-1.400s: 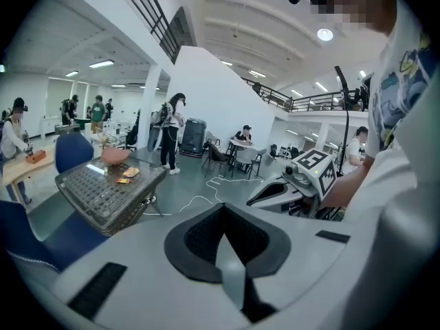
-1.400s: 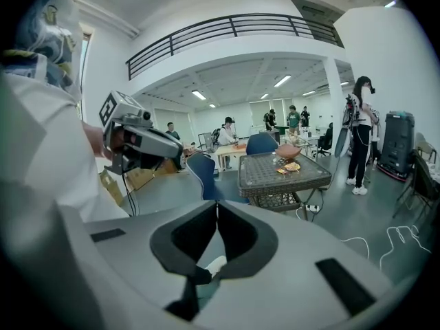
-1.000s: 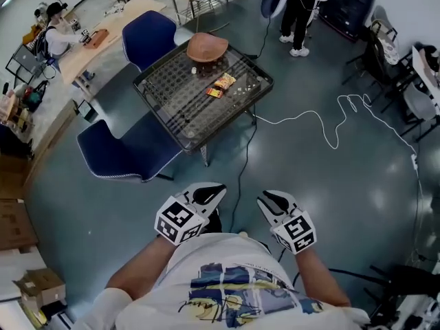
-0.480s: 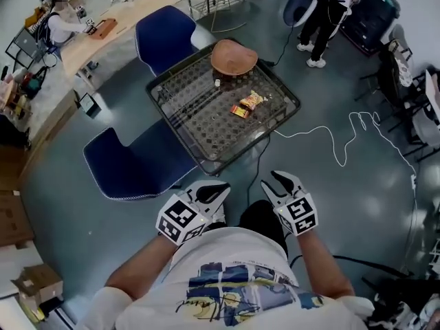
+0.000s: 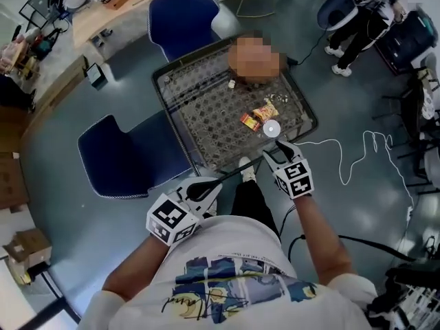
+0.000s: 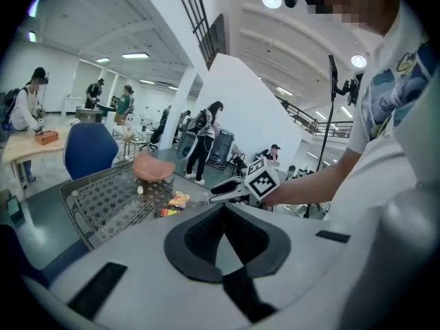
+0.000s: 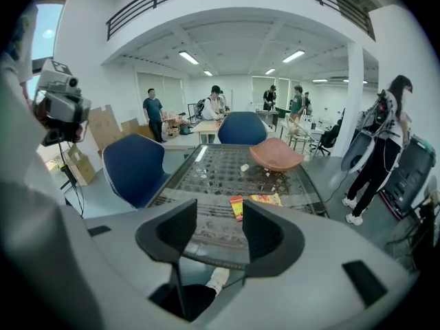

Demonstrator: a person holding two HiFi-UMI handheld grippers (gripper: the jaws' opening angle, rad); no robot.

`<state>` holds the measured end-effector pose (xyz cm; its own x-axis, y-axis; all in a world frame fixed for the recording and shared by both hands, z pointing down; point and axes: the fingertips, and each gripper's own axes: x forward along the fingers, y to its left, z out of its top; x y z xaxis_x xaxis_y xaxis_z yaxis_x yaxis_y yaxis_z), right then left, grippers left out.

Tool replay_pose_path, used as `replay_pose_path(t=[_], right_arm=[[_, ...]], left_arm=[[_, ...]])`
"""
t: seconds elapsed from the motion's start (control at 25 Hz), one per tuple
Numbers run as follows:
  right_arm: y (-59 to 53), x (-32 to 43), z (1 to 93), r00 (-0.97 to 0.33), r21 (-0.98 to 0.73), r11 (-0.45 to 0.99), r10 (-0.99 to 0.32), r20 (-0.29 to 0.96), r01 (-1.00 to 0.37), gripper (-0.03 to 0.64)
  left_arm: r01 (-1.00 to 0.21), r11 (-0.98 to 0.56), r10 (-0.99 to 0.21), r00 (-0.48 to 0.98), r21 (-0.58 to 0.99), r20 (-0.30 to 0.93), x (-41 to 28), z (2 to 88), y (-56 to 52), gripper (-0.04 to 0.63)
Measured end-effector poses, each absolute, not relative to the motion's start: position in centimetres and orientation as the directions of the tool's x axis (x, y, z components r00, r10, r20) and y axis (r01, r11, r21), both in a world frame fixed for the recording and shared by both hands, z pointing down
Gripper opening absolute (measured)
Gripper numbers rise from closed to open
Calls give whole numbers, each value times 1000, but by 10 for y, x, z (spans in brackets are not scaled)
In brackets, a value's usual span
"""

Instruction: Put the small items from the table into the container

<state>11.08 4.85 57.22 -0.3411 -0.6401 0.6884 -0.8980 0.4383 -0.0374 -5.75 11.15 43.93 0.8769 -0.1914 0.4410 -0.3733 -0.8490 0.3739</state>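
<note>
Meanwhile right claw is opening, empty, near table; left claw is pinched together

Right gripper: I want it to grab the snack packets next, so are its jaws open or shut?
Open, and opening: the right gripper shows its pads apart, nothing between them.

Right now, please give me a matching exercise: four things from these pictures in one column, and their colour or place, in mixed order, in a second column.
1 bowl
2 red packet
3 cable
4 chair

A blue, beside the table
B white, on the floor
C on the table, next to the yellow packet
D orange-brown, at the table's far end

Pairs: 1-D, 2-C, 3-B, 4-A
</note>
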Motion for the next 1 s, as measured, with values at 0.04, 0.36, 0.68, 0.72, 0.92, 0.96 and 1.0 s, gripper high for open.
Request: replay_pose_path(t=[0.04, 0.36, 0.68, 0.72, 0.92, 0.96, 1.0], right_arm=[[30, 119, 582, -346, -41, 449, -623, 701, -892, 193], [-77, 170, 666, -359, -50, 518, -517, 777, -854, 230], [-112, 182, 742, -371, -104, 587, -357, 857, -803, 239], [-113, 182, 745, -382, -114, 594, -348, 856, -796, 238], [-116, 180, 740, -436, -153, 628, -326, 839, -763, 177], [-116, 180, 736, -441, -156, 632, -324, 837, -759, 165], [-116, 181, 732, -447, -160, 636, -322, 834, -755, 156]], left_arm=[[-395, -835, -207, 870, 382, 447, -52, 439, 99, 8], [-523, -777, -320, 807, 349, 497, 2, 432, 21, 8], [-651, -680, -407, 719, 339, 564, 19, 435, -13, 9], [-660, -671, -413, 712, 339, 568, 20, 436, -15, 9], [-691, -636, -433, 689, 344, 582, 25, 440, -29, 9], [-692, -634, -436, 688, 345, 579, 27, 439, -32, 9], [-692, -634, -439, 690, 346, 575, 30, 439, -34, 8]])
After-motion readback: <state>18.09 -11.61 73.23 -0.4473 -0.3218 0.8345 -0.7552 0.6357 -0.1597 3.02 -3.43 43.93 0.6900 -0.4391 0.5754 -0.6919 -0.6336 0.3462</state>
